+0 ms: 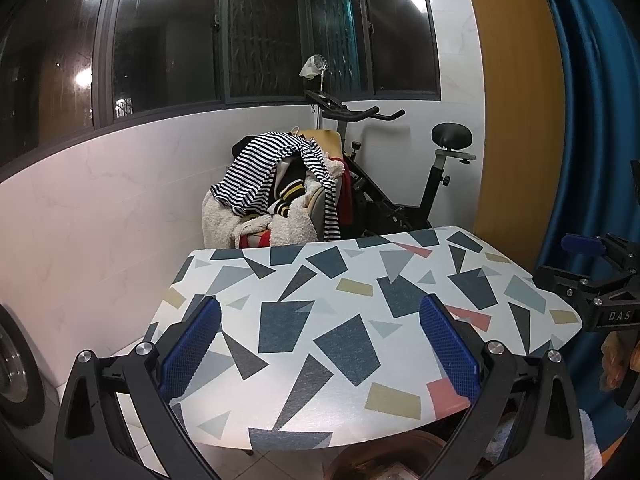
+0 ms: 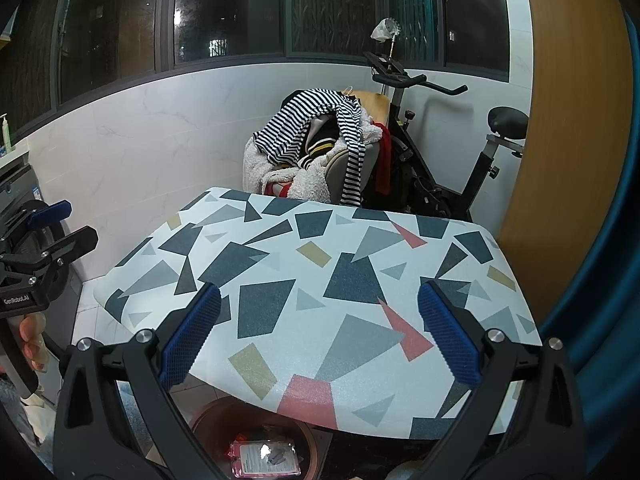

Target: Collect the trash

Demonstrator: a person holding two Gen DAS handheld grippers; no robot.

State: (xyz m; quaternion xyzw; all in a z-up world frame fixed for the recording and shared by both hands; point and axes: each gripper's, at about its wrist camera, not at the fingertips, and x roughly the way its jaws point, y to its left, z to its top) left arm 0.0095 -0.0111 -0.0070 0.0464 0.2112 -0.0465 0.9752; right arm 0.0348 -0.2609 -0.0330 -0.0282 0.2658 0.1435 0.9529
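Below, bin (image 2: 200,420) (pink packet (image 2: 264,458) inside), tongs (image 2: 320,336) empty

Two near views — shared table (image 1: 360,280)

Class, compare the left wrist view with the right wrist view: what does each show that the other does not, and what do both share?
Only the left wrist view shows the blue curtain in full and the right tool at its right edge.

Only the right wrist view shows the contents of the brown bin under the table, a pink packet, plus the left tool and a pump bottle.

Both share the patterned table, the striped clothes pile, the exercise bike, dark windows, and open, empty tools.
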